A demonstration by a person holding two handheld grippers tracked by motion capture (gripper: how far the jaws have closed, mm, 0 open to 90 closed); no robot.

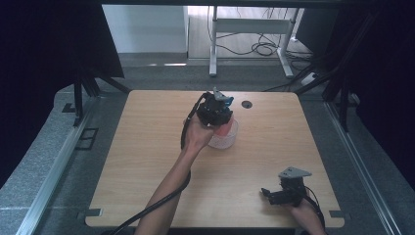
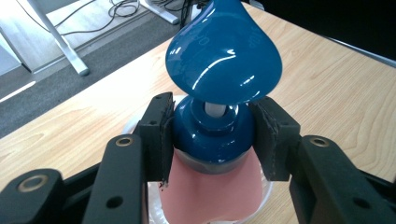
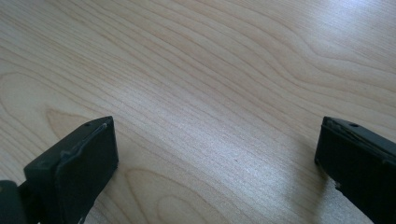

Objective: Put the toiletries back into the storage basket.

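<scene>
Nearest me, the right gripper [image 1: 274,194] rests at the near right corner of the table [image 1: 147,186], its jaws spread wide with bare wood between them, gripping nothing. It looks parked.

Further in, mid-table, the left gripper [image 1: 221,104] points down over a clear tub [image 1: 230,139]. Its jaws are clamped on the blue collar of a pump bottle [image 2: 212,140], one pad [image 2: 161,135] on each side, just under the big blue pump head [image 2: 224,51]. The pink body of the bottle hangs below the jaws and sits inside the tub's rim; I can't tell whether its base touches the bottom yet.

Here's the worry. That collar is round and glossy, and the pads grip it on two narrow patches, so the bottle could swivel or slip if the hand tilts. The tub looks light and nothing steadies it; a bottle nudging the wall could push it across the wood or tip it. Letting go before the base is seated could drop the bottle and topple it against the rim, since that heavy head makes it top-loaded. And the pump head sits right above the jaws: pushing down on it could squirt soap.

Beyond that, the table's far edge has a cable hole [image 1: 246,104], then grey floor and a white desk frame [image 1: 254,29] with loose cables.
</scene>
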